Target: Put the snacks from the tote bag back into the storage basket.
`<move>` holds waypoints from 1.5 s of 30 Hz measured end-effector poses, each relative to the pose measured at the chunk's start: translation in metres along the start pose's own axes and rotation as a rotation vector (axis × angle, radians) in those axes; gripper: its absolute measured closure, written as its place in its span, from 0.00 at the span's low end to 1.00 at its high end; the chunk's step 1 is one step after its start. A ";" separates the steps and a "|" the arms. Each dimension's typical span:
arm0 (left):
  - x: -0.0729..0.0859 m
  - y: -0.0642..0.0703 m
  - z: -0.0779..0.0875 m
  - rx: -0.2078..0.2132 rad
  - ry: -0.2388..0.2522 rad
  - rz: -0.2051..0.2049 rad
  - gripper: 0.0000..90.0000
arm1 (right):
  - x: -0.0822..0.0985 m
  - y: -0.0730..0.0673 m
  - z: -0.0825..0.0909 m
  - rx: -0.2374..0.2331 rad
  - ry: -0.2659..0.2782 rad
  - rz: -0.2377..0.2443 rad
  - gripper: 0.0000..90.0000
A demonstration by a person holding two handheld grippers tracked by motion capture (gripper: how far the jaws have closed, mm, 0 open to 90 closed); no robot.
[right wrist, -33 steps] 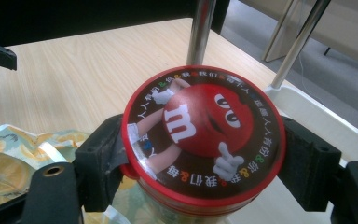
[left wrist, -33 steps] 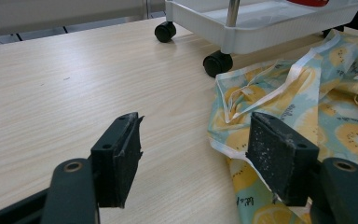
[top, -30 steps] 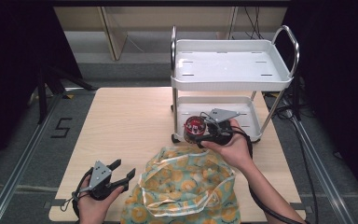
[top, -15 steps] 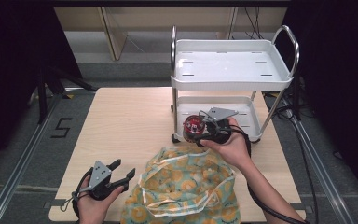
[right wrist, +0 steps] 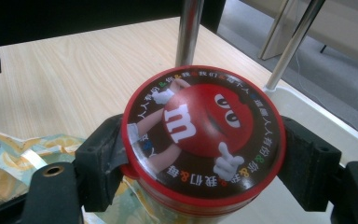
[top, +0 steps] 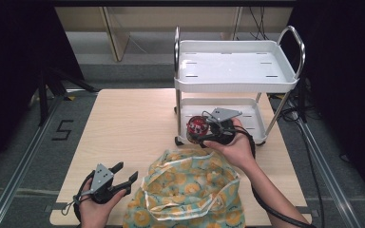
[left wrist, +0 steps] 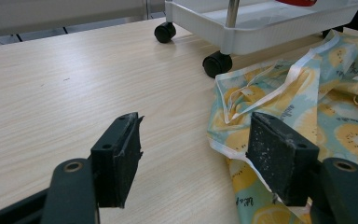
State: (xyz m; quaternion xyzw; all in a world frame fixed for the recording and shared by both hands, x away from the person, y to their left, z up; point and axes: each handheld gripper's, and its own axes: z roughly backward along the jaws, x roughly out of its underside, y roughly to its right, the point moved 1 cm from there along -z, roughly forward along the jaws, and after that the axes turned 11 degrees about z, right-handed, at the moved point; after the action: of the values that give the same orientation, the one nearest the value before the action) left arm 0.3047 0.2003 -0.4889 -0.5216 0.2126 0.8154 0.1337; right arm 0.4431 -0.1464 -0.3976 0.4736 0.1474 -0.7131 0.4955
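The right gripper (top: 204,130) pinches a round candy tin (right wrist: 203,140) between its two black jaws, one pressed on each side of the tin's wall. The tin's lid has a red rim and a dark face with the red M&M's character, a white "m" on its belly, white gloves and a ring of small coloured Chinese characters around the edge. In the high view the tin (top: 197,127) is held above the table at the front left corner of the white utility cart (top: 237,85), level with the cart's lower tray and just beside its chrome corner post (right wrist: 189,32).

The left gripper (top: 116,178) hangs near the front left of the wooden table (top: 133,123) with its jaws spread wide and nothing between them. Just to its right lies a crumpled fabric bag (top: 190,190) printed with yellow and green kiwi slices on pale blue; small lettering on it is too fine to read. In the left gripper view the bag's white-trimmed edge (left wrist: 261,93) lies close to the cart's black casters (left wrist: 216,63).

A "5" (top: 62,129) is marked on the floor to the left of the table. The table's left half is bare wood, and the cart's top tray (top: 233,66) is empty.
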 end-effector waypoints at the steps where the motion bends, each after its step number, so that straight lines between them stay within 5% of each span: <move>1: 0.000 0.000 0.000 0.004 0.001 0.000 0.38 | 0.000 0.000 0.000 0.001 0.000 0.002 0.29; 45: 0.000 0.000 0.000 0.001 -0.002 -0.004 0.38 | -0.004 0.010 -0.012 0.031 -0.027 -0.009 0.29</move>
State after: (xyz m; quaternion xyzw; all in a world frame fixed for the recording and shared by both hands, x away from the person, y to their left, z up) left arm 0.3044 0.2001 -0.4885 -0.5211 0.2116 0.8156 0.1358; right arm 0.4582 -0.1413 -0.3979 0.4709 0.1318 -0.7237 0.4871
